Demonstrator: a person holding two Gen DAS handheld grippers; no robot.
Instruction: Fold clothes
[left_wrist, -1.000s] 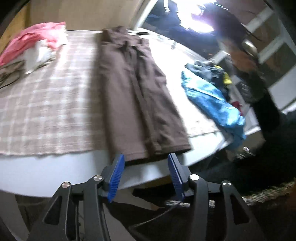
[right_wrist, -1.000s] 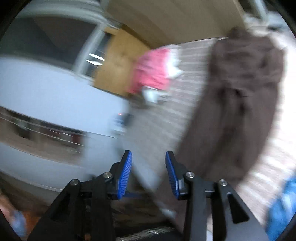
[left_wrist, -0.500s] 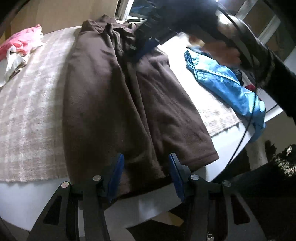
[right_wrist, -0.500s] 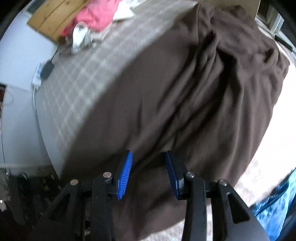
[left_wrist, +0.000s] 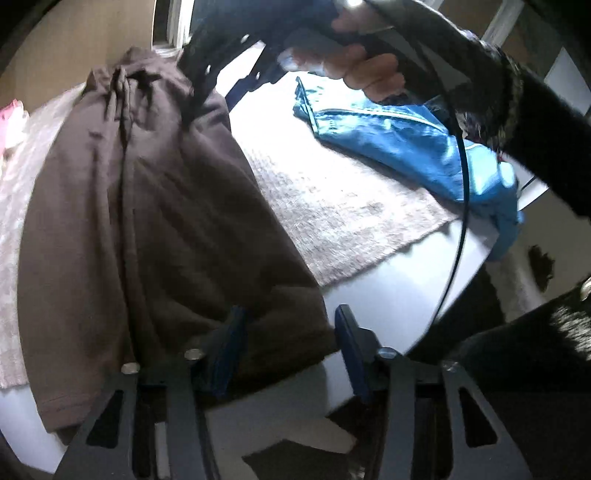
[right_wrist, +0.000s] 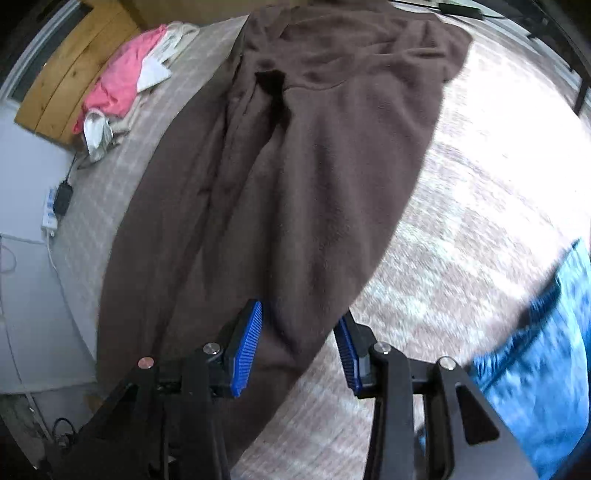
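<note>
- The brown garment (left_wrist: 155, 229) lies stretched lengthwise on a pale checked cloth (left_wrist: 343, 221) that covers the white tabletop (left_wrist: 384, 306); in the left wrist view it runs from about 11 o'clock down to the near edge, where its hem hangs slightly over the rim.
- The left gripper (left_wrist: 288, 350) sits at that near hem with its blue pads spread wide apart — the left-hand pad overlaps the fabric edge, the right-hand one is over bare tabletop, and nothing is pinched between them.
- The right gripper (right_wrist: 299, 347) hovers over the other long stretch of the same brown garment (right_wrist: 295, 177), fingers likewise parted; a narrow tongue of brown fabric reaches down between the pads, though whether they touch it cannot be told.
- In the left wrist view the person's right hand (left_wrist: 354, 62) shows at 1 o'clock, wrapped round a dark handle, with a black cable (left_wrist: 458, 206) curving down from it.
- A shiny blue garment (left_wrist: 424, 151) lies at 2 o'clock on the cloth, well apart from the brown one; in the right wrist view it appears blurred at 4 o'clock.
- A pile of pink and white clothes (right_wrist: 125, 85) rests at 10 o'clock in the right wrist view — near the cloth's far corner, beside a wooden panel (right_wrist: 70, 70).
- A power strip (right_wrist: 51, 210) lies at 9 o'clock.
</note>
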